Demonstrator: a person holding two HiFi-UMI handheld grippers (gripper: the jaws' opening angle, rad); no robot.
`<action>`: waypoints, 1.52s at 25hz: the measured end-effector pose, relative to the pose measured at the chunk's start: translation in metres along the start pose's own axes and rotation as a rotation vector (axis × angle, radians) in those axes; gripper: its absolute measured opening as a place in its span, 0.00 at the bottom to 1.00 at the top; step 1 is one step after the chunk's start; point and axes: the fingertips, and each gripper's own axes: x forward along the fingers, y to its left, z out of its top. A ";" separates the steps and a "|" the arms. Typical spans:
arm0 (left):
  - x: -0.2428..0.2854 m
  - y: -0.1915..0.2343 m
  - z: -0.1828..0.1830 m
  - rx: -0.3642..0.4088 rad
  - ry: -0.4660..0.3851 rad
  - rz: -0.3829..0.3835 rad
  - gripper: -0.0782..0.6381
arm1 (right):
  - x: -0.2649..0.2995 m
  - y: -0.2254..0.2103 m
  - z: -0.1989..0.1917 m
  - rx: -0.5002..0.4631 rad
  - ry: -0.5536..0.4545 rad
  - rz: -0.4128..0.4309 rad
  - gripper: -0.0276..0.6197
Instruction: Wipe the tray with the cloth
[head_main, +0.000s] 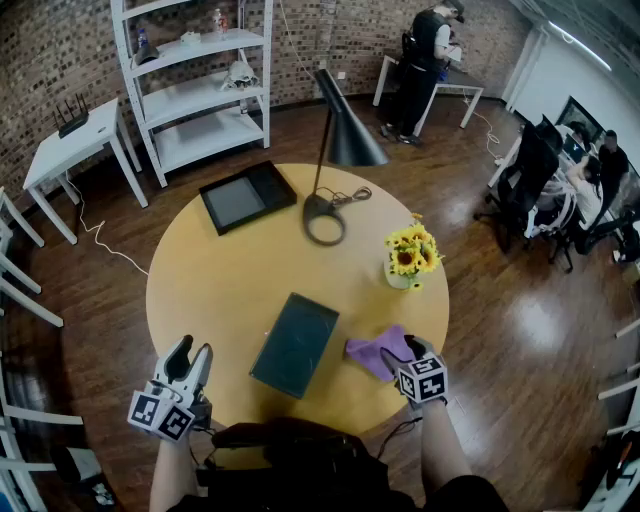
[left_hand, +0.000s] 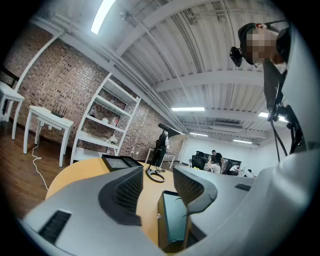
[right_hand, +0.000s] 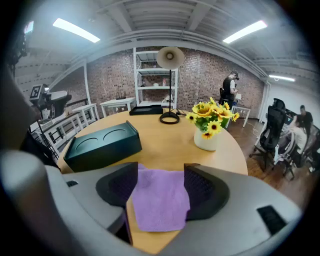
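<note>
A dark green tray (head_main: 294, 343) lies flat on the near middle of a round yellow table (head_main: 220, 270). In the right gripper view its top shows two round hollows. Just to its right, close to the near right edge of the table, a purple cloth (head_main: 378, 352) lies spread flat, apart from the tray.

The right gripper (right_hand: 161, 167) points down at the cloth with its jaws spread wide. The cloth lies between them on the table, and the pads do not press on it.

The left gripper (head_main: 195, 348) is at the near left edge of the table, well to the left of the tray, pointing level. Its jaws stand partly apart with nothing between them.

Farther back on the table, a black lamp (head_main: 335, 140) stands near the middle, a white vase of yellow flowers (head_main: 411, 252) on the right, and a shallow black box (head_main: 246, 195) at the far left. A white shelf (head_main: 195, 80) stands against the brick wall beyond.
</note>
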 end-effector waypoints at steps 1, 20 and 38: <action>0.004 0.001 -0.002 0.002 -0.001 0.005 0.41 | 0.004 -0.002 -0.003 -0.006 0.013 -0.003 0.50; 0.012 -0.009 -0.031 -0.024 0.101 0.006 0.42 | 0.073 0.001 -0.065 0.057 0.281 -0.015 0.58; 0.049 -0.043 -0.140 -0.073 0.446 -0.173 0.42 | 0.061 0.049 0.027 0.423 -0.001 0.172 0.21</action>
